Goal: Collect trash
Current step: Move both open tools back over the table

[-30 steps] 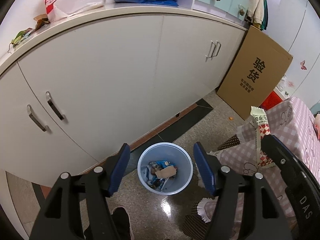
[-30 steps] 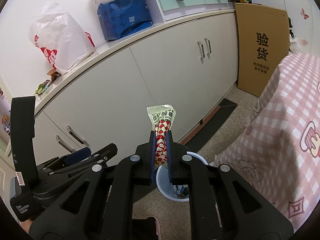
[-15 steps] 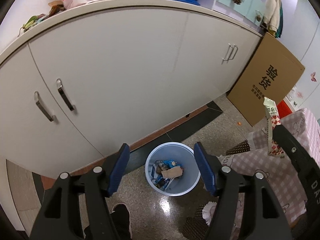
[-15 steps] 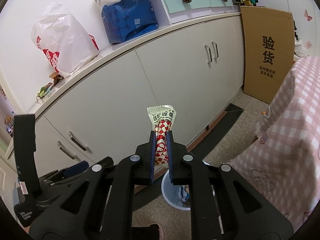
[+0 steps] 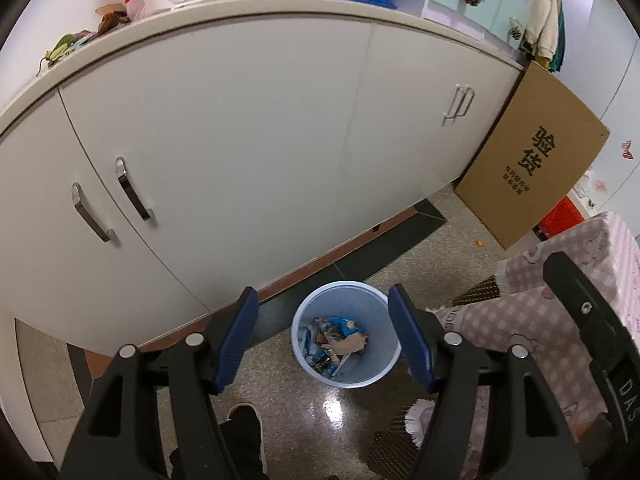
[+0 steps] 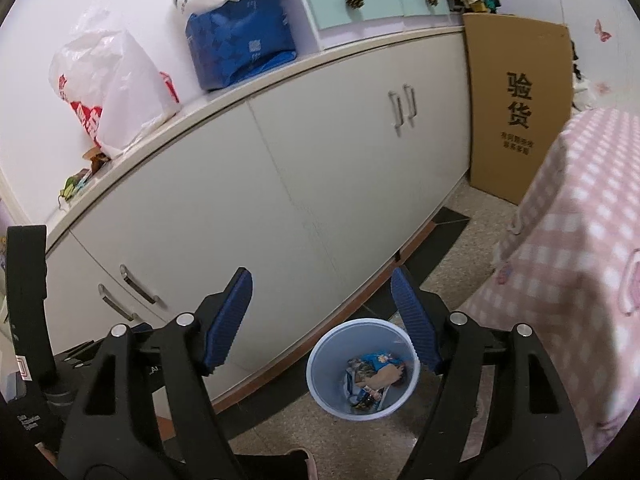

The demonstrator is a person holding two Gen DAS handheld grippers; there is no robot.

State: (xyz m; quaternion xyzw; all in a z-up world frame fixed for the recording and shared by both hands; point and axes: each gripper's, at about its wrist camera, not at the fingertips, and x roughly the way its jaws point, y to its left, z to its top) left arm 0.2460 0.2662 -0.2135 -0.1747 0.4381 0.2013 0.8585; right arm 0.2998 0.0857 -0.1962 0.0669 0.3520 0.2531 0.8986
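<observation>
**Op:** Nearest first: my right gripper [image 6: 322, 304] has its 2 blue pads spread wide with nothing between them. My left gripper [image 5: 320, 334] is the same, pads apart and empty.

**Sup:** Where is the trash?

**Op:** Below both grippers, in the pale blue bin [image 6: 320, 356] on the speckled floor. In the left view the bin [image 5: 300, 320] sits framed between the pads. Inside I see a pile of wrappers [image 5: 334, 344], blue packets and something tan, loosely heaped at the bottom. I can't pick out any 1 item among them.

**Sup:** So how far along are you?

**Op:** My judgement: the drop step looks done for now, since both grippers are empty over a bin that already holds rubbish. What is left I can't read from here. The pink checked tablecloth [image 6: 580, 240] to my right shows no litter on the part I can see, but most of the tabletop is out of frame.

**Sup:** Anything further back?

**Op:** Just behind the bin, the white cabinets [image 5: 240, 140]. Atop them are a few scraps [image 5: 80, 36] at the left end, a white plastic bag [image 6: 108, 88] and a blue package [image 6: 240, 44]. Farther right, a cardboard sheet [image 6: 520, 112] leans against the cabinet end. Whether the scraps count as trash, I can't tell.
</observation>
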